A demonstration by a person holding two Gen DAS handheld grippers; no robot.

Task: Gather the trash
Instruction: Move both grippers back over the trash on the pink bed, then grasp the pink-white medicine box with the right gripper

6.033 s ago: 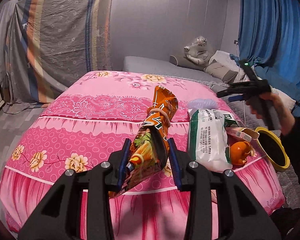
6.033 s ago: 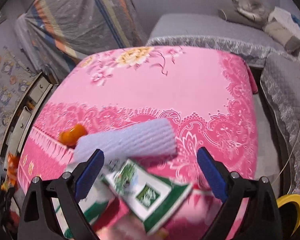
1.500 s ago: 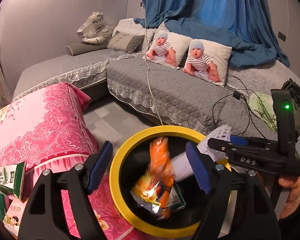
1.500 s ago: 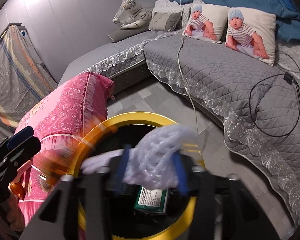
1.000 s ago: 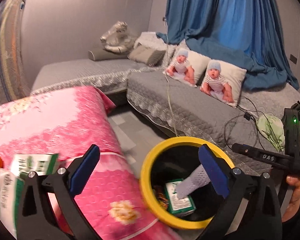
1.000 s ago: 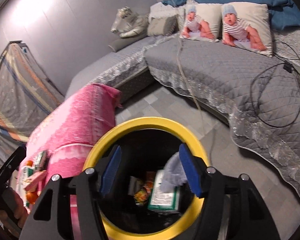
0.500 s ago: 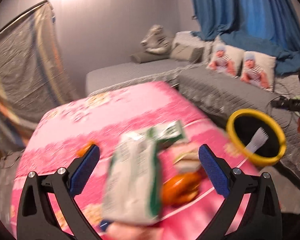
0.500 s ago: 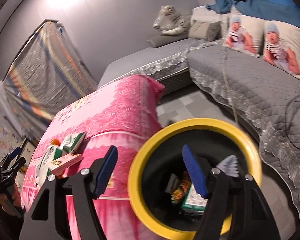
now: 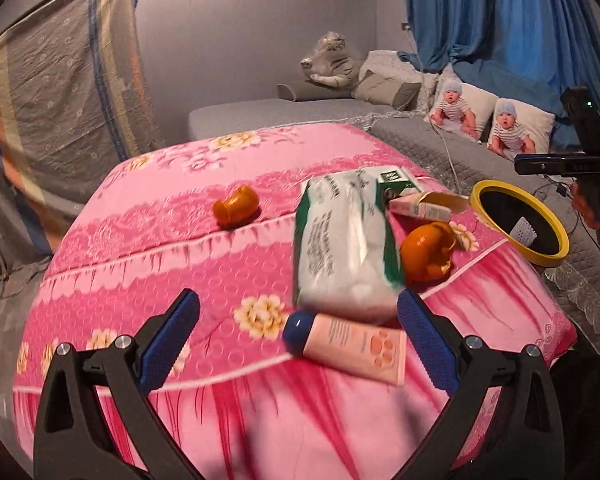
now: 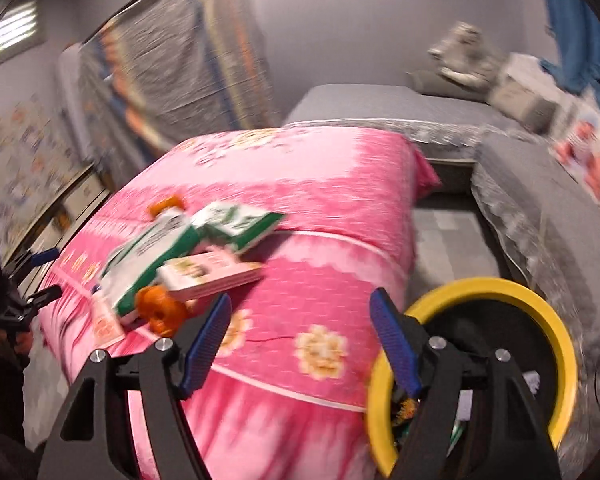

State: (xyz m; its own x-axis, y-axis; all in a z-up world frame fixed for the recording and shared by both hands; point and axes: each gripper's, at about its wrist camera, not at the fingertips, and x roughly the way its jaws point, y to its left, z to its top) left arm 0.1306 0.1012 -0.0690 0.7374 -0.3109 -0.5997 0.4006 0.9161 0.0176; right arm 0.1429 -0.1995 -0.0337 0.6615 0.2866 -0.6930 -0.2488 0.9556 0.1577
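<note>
I hold both the left gripper (image 9: pixel 298 338) and right gripper (image 10: pixel 300 338) agape and empty; some trash sits in the yellow-rimmed black bin (image 9: pixel 556 254), wrappers, cartons, peels remain on the pink floral bed (image 9: pixel 140 248).

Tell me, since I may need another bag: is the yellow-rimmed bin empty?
Not empty. The bin holds a white foam net poking up inside; the right wrist view shows colourful wrappers low inside it.

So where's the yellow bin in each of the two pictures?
Left wrist view: the yellow bin sits at the right edge, past the pink bed's corner, with a white scrap poking up inside.
Right wrist view: the bin is at the bottom right, partly behind the right gripper.
Shared landmark: the pink flowered bedcover, with the bin beside its corner.
</note>
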